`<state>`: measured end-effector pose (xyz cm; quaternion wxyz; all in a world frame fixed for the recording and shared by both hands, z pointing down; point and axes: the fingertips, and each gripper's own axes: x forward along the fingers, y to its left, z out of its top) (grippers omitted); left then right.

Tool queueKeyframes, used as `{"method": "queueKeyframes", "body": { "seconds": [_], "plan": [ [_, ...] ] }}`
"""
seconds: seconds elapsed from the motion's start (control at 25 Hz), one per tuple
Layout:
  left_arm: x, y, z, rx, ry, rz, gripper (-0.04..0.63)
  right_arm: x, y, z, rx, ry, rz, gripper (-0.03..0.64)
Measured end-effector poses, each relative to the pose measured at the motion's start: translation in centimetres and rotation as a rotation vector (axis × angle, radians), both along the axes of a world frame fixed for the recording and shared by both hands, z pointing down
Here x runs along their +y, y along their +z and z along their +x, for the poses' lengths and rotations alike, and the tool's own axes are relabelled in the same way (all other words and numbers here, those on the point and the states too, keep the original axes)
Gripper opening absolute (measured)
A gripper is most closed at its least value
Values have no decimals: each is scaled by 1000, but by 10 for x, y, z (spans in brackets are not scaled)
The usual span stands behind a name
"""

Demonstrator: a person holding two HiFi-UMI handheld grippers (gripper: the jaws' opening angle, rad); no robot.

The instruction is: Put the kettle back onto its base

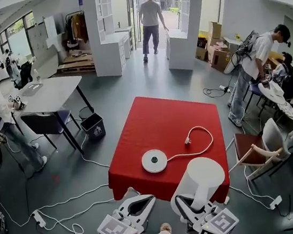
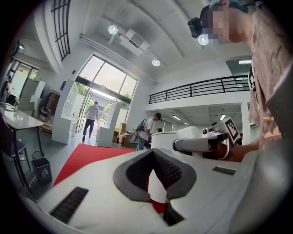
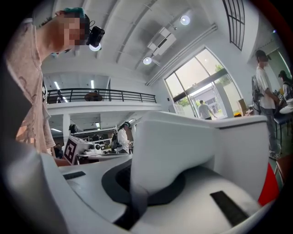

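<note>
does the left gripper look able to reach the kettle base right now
Probably yes: the kettle base lies bare on the red table just ahead of the left gripper, nothing between them; the kettle is off to the side in the right gripper.

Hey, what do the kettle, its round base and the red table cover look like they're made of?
The kettle looks like matte white plastic: it is smooth, with soft highlights and no visible seams, though it could be coated metal. The base looks like white moulded plastic with a grey ring at its centre. The table cover looks like matte red fabric, since it drapes over the edges.
</note>
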<state>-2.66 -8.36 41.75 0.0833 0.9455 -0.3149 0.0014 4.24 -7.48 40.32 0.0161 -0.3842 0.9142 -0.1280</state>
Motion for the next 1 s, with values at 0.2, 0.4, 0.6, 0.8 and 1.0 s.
{"method": "queueKeyframes", "body": {
  "seconds": [0.2, 0.4, 0.6, 0.8, 1.0],
  "plan": [
    [-21, 3, 12, -1, -24, -8, -12, -22, -2, 12, 3, -30, 4, 9],
    [-45, 6, 26, 5, -46, -18, -12, -40, -1, 22, 5, -62, 10, 9],
    [-61, 1, 43, 14, -75, -23, -12, -56, -2, 38, 12, -85, 9, 9],
    [-70, 0, 38, 6, -111, -63, -12, -76, 2, 41, 13, -103, -2, 9],
    [-80, 3, 28, -5, -139, -66, -12, -90, 2, 36, -6, -118, -7, 9]
  ]
}}
